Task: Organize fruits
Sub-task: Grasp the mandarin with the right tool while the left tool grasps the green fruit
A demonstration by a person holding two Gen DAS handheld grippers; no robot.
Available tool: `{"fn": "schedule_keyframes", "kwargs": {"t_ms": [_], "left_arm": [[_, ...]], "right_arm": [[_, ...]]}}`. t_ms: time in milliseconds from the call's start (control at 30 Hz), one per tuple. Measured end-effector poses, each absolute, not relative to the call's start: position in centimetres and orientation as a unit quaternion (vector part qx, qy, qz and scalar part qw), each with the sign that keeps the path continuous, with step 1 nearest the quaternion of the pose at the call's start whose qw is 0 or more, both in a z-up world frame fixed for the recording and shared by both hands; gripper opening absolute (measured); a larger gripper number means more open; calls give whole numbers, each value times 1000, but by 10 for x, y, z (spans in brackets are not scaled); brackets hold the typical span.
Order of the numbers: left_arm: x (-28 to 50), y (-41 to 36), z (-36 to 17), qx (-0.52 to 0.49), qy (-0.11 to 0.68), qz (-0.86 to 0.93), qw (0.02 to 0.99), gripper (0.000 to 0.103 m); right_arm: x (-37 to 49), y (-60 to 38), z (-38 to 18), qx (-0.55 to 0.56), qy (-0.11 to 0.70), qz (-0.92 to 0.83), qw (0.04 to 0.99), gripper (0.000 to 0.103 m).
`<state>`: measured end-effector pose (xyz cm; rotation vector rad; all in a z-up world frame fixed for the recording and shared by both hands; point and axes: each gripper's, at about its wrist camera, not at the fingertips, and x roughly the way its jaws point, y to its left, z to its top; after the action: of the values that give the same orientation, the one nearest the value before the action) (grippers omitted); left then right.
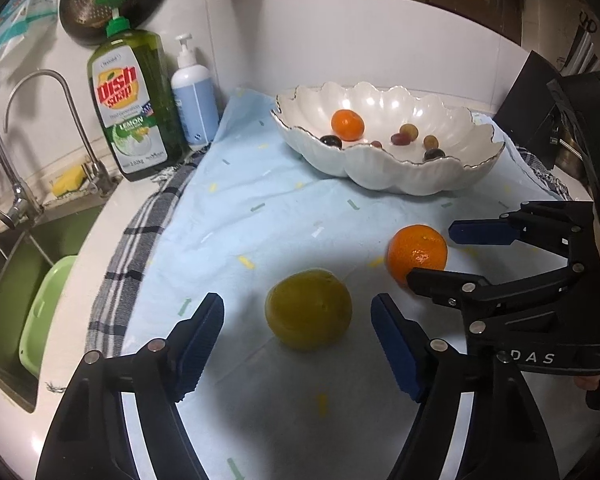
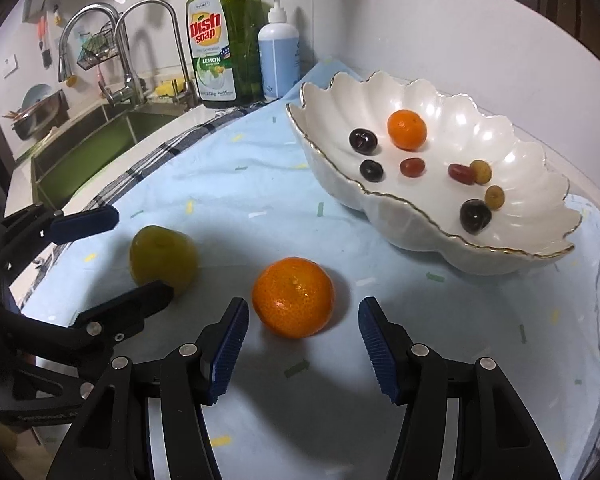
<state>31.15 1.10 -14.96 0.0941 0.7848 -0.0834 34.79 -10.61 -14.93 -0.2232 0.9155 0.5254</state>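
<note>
I am working in a home kitchen. A sink (image 2: 84, 148), faucet (image 2: 156, 40) and dish soap bottle (image 2: 220, 40) show it.

Black tongs (image 2: 302, 344), ribbed blue pads (image 2: 230, 346), silver rivets.

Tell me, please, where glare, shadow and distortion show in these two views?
Left wrist: bright sheen inside the bowl, counter edge bowed, corners vignetted black. Right wrist: highlights along the bowl's ribs, soft shadow across the cloth around the orange.
</note>
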Motion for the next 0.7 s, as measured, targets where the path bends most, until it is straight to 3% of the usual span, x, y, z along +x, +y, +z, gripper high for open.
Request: {"fn": "schedule_keyframes", "kwargs": {"t_ms": [200, 333, 400, 467, 700], "left_arm": [[319, 13, -156, 31, 391, -44, 919, 66], [322, 15, -160, 19, 398, -52, 916, 54], [323, 14, -161, 15, 400, -58, 915, 49], [323, 13, -161, 16, 400, -57, 915, 49], [323, 15, -159, 6, 408, -52, 911, 49]], "right_arm": [[355, -104, -156, -98, 446, 254, 853, 58], [358, -104, -159, -89, 451, 256, 850, 57], [357, -103, -160, -92, 450, 257, 850, 52], [356, -102, -160, -89, 451, 265, 848, 46], [351, -100, -157, -98, 442, 263, 852, 45]]}}
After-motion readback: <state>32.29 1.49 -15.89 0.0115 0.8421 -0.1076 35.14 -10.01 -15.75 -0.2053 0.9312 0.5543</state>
